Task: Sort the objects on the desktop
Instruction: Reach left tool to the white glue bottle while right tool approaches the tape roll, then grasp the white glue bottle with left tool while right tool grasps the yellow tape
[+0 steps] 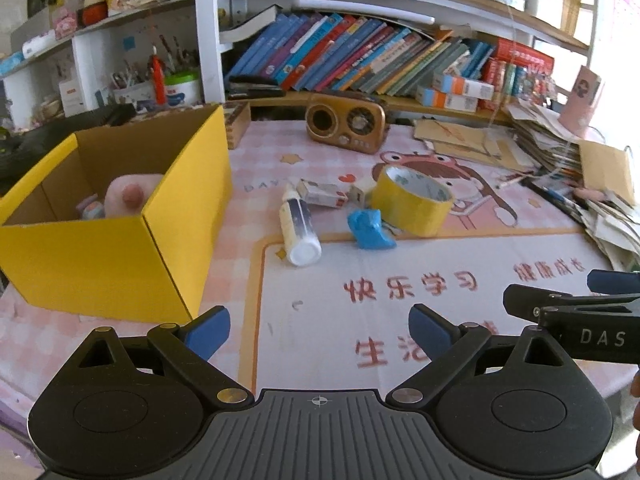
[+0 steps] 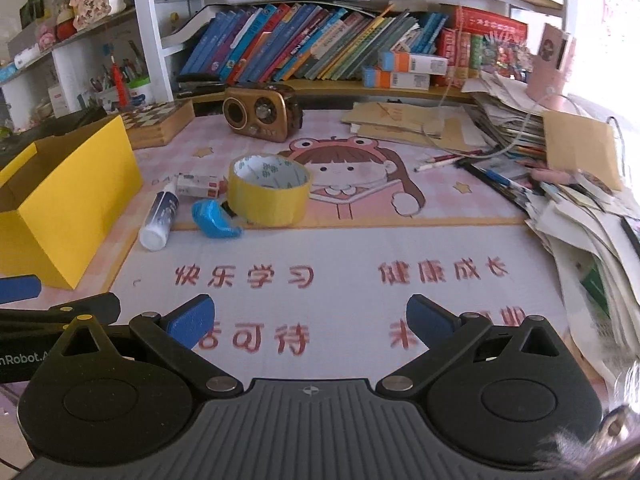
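Peering into the yellow box [image 1: 120, 216], only the left view shows a pink toy [image 1: 128, 196] (both claws gape empty).

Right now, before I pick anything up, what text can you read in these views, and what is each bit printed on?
"快乐学习": red print on the desk mat.
"健康成长": red print on the same mat, further right.
"DAS": white letters on the right gripper, seen from the left wrist.
"nRobot.A": cut-off white lettering on the left gripper, seen from the right wrist.
Book spines, small carton and white bottle: print too small to read.

Yellow tape roll [image 2: 269, 189], bottle [image 2: 159, 216] lying beside box [image 2: 72, 208].
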A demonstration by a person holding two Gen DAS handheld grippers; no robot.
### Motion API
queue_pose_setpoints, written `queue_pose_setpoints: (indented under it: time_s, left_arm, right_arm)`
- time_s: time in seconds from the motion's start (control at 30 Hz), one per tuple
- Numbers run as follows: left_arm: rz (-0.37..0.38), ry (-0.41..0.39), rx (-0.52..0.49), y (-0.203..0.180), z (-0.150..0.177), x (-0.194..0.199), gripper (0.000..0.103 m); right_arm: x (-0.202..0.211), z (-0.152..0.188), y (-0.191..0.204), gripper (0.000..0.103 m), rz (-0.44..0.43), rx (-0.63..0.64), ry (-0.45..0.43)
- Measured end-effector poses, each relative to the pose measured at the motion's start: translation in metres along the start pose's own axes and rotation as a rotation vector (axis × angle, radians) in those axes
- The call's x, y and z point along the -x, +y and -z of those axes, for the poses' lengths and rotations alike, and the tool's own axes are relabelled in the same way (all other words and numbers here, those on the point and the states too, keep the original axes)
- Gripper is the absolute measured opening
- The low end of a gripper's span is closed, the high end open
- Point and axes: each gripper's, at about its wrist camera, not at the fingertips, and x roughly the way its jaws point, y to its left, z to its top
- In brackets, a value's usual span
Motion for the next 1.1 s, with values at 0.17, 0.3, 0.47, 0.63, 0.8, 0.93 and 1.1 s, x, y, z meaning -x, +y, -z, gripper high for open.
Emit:
queue_pose_setpoints:
  time_s: [0.17, 0.3, 0.47, 0.63, 0.8, 0.93, 1.1]
  left_arm:
    - [-0.043, -0.01, -0.005, -0.006, -0.011, -0.013, 0.091]
    - [-0.064, -0.012, -0.009, -0.011, -0.022, -0.027, 0.086]
    - [-0.099, -0.005, -0.019, -0.015, -0.034, -0.046, 0.071]
    - [-0.134, 0.0, -0.003, -0.012, -0.046, -0.065, 0.062]
    - [-0.156, 0.017, 0.023, -0.006, -0.058, -0.089, 0.052]
    - [-0.163, 0.051, 0.043, -0.001, -0.065, -0.109, 0.047]
    - [-0.156, 0.089, 0.045, 0.004, -0.065, -0.133, 0.044]
  right_arm:
    - [-0.021, -0.019, -0.008, 0.103, -0.054, 0.002, -0.002]
    - [-0.039, -0.035, -0.011, 0.103, -0.107, -0.01, -0.011]
    - [-0.063, -0.053, -0.009, 0.103, -0.163, 0.007, -0.018]
    - [-0.091, -0.07, -0.006, 0.102, -0.193, 0.005, -0.019]
    - [-0.121, -0.083, -0.003, 0.101, -0.204, 0.003, 0.011]
    - [-0.142, -0.089, 0.002, 0.101, -0.211, 0.018, 0.046]
    - [-0.161, -0.092, 0.005, 0.101, -0.215, 0.024, 0.077]
